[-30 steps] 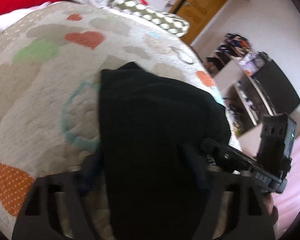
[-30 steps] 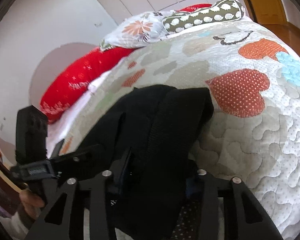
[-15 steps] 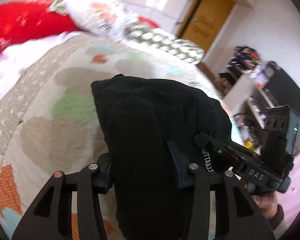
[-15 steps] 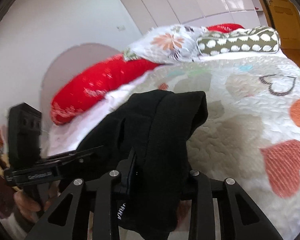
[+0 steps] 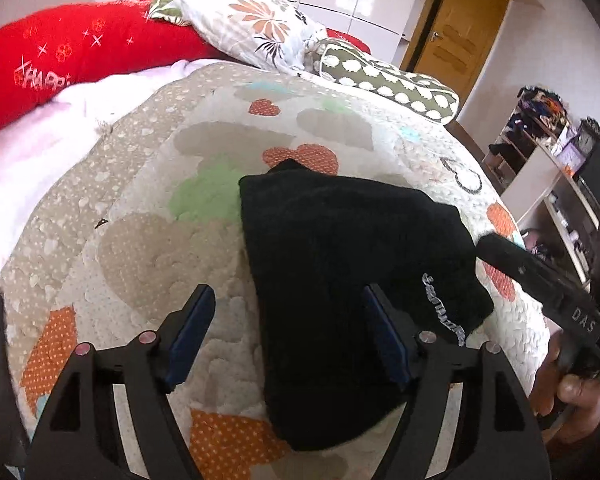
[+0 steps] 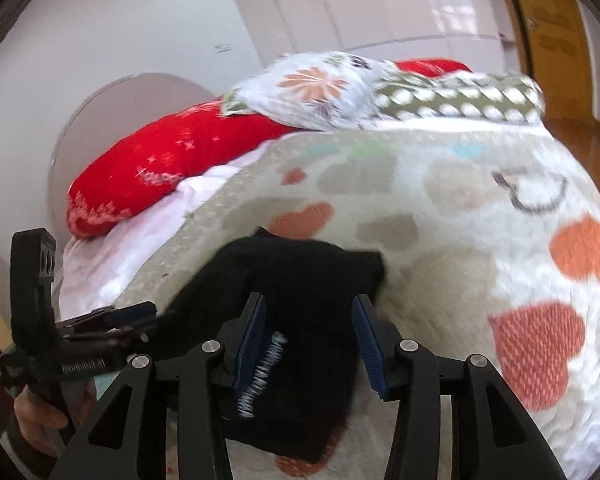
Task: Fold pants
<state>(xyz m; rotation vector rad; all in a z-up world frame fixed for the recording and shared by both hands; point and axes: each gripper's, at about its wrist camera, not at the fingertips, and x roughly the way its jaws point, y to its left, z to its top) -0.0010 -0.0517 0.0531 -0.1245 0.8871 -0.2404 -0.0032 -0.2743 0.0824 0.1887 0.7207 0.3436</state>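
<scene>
The black pants lie folded in a compact bundle on the heart-patterned quilt, white lettering on the near right edge. My left gripper hovers over their near left part with its jaws opening wide; the left pad stands over bare quilt and neither pad presses the cloth. In the right wrist view the pants fill the gap of my right gripper, whose jaws are opening, the blue pads beside the cloth and not squeezing it. The other tool shows at each view's edge, hand-held.
A long red pillow, a floral pillow and a dotted green cushion lie at the bed's head. Shelves with clutter and a wooden door stand to the right. The quilt's edge drops off near the right gripper.
Both grippers let go of the black pants, which now lie flat on the quilt. Both pulled back and tilted up, so more of the pillows shows. The jaws stand wider apart.
</scene>
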